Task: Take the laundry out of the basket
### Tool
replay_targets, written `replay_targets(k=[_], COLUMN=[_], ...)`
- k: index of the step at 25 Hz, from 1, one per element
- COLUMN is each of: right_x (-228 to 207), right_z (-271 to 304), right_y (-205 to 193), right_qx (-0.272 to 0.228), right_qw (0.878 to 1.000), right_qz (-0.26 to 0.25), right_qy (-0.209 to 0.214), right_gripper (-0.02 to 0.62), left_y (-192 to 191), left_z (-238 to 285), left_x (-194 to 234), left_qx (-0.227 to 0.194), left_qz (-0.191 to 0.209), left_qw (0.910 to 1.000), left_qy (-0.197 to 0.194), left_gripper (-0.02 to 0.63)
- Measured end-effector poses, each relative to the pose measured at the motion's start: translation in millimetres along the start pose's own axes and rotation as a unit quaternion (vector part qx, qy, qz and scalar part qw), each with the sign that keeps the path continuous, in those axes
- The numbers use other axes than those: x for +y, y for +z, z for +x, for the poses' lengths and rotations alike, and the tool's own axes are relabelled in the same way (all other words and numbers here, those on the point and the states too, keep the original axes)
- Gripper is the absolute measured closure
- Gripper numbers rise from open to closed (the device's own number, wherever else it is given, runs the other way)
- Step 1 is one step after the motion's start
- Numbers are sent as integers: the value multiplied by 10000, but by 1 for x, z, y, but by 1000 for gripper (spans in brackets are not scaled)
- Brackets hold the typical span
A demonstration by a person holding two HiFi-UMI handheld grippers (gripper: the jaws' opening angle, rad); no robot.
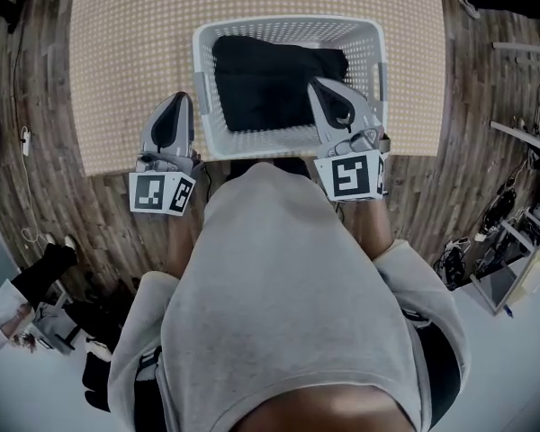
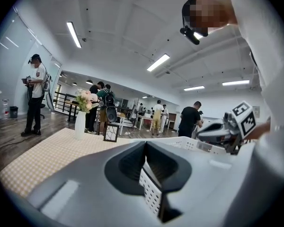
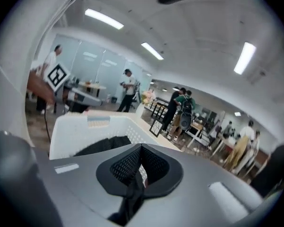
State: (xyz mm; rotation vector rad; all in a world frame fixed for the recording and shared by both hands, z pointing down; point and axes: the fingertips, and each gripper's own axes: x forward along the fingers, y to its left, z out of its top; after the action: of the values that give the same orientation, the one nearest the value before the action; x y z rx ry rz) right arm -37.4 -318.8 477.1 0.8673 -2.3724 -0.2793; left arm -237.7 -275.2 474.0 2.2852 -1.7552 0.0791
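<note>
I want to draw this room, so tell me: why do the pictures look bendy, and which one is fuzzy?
Head view: the wide lens bows the table edges and darkens the corners. Left gripper view: fairly sharp, with ceiling lights glaring white inside a round black border. Right gripper view: the fuzziest, with the basket looking soft and smeared.

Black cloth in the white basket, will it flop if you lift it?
Probably floppy: the folded black cloth lies with soft, rounded edges in the white plastic laundry basket. Only folded, so it may open out when lifted.
</note>
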Motion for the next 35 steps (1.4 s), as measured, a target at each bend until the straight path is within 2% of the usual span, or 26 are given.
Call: replay_targets(k=[2,4,7,8,12,17,18,19,23,27,30,33,35], right_x=[7,16,31,36,58,59,59,59,72,86,102,121,126], right_z=[12,31,52,56,67,91,97,103,126,147,161,166,167], right_y=[1,-9,-33,-41,-75,-101,-106,-110,-129,-151,-168,-187,-191], right_qx=[358,673,1077,1201,1913,2229,2301,2388,2728,2975,3192,3477,3544], right_qw=[9924,9773,9619,9597,9448,9361,9329,9277,9018,8867,8719,8490,8430], right_qz=[-1171,-1992,-2417,-2386,-2052,-1689,-1632,-1615,-1627,-1641,-1465,-1074,-976], right_qy=[93,276,687,871,1692,2133,2238,2371,2931,3136,3414,3831,3928], right_gripper=[597,595,594,590,288,123,121,93,57,49,49,51,46], left_y=[0,-2,-4,-3,-2,-3,-4,-5,-5,-6,-8,-8,-9], left_z=[0,2,1,1,0,0,1,1,0,-6,-8,-9,-11], left_x=[-1,-1,-3,-3,2,-1,-2,-2,0,3,5,5,6], left_qx=[21,34,14,5,-36,-14,-6,1,-8,17,24,12,13], left_qz=[119,189,144,133,64,23,19,13,24,-2,-7,-22,-48], left_qw=[9999,9998,9999,9999,10000,10000,10000,10000,10000,9999,9998,9998,9997], left_qy=[-8,-17,-8,1,50,60,58,59,86,159,206,217,222], left_gripper=[595,595,595,595,595,595,595,595,595,595,595,595,595])
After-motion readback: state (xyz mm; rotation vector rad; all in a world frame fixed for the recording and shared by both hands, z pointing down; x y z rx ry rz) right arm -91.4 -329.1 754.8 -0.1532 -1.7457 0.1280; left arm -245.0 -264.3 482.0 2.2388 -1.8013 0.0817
